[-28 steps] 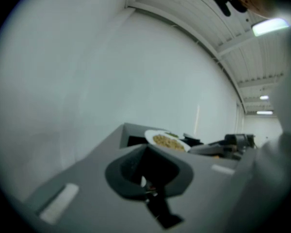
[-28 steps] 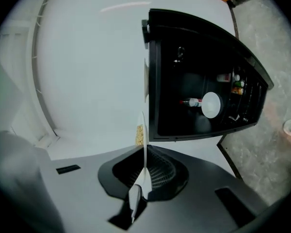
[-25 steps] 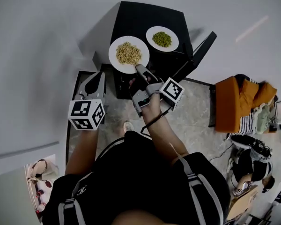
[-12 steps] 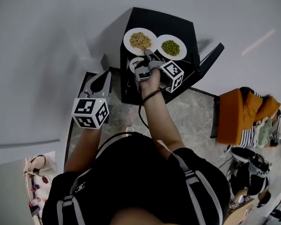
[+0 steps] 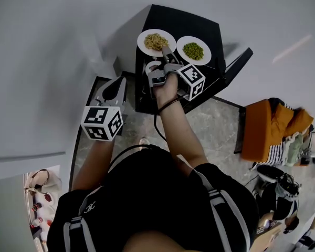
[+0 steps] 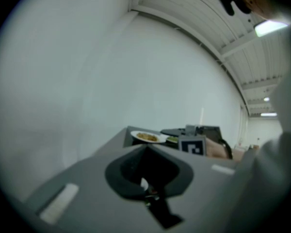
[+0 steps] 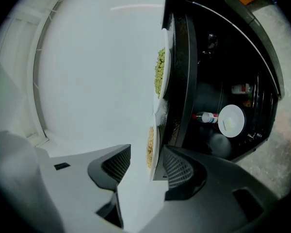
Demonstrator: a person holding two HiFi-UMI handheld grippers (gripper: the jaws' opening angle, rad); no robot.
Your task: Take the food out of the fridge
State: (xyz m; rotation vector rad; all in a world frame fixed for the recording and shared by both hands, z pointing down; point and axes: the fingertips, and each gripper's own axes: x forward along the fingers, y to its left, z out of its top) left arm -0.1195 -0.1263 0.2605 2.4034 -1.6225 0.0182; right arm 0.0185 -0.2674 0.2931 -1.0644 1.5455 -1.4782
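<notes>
As jaws have just been opening, right claw [image 7: 148,157] half-spread, astride plate [image 5: 142,42]

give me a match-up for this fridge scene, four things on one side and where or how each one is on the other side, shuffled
Things:
1. plate of yellowish food
2. plate of green food
3. white round container
4. fridge door

Place or state:
a. swung open
b. inside the fridge
c. on the fridge top, the left one in the head view
d. on the fridge top, the right one in the head view

Pairs: 1-c, 2-d, 3-b, 4-a
</notes>
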